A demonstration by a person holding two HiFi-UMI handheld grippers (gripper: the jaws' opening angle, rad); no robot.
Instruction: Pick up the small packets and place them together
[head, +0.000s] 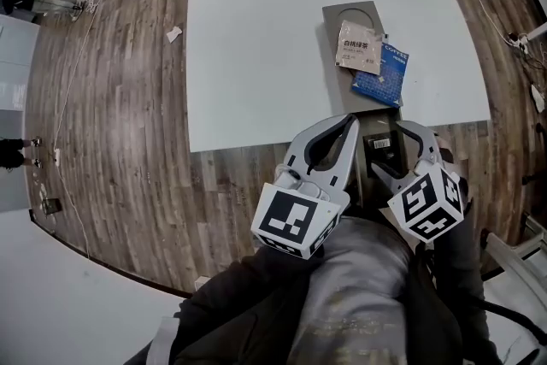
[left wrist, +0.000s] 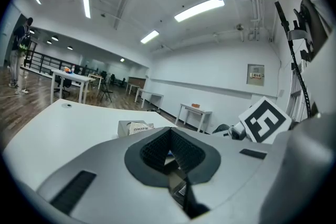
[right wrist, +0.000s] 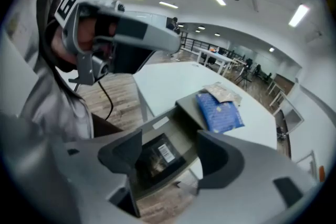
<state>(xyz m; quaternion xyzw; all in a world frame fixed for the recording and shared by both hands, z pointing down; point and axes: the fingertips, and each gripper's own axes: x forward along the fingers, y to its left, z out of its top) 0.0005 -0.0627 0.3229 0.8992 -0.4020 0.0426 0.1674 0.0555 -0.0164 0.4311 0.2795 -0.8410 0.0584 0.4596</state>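
Left gripper (left wrist: 169,150): jaws pressed together, holding nothing, parked.
Right gripper (right wrist: 168,153): jaws spread around the dark packet (right wrist: 156,157), probably lining up a pick.
Gathering spot, 12 o'clock: beige tea packet (head: 359,45) overlapping blue coffee packet (head: 382,74).

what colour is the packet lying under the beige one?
The packet is blue; clearest in the right gripper view.

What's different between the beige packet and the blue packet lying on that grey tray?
The beige packet is pale with dark print, while the blue packet is deep blue with white lettering. The beige packet lies on top and covers a corner of the blue packet, which sits underneath and nearer the person. Both are flat sachets that touch each other and rest on the grey tray.
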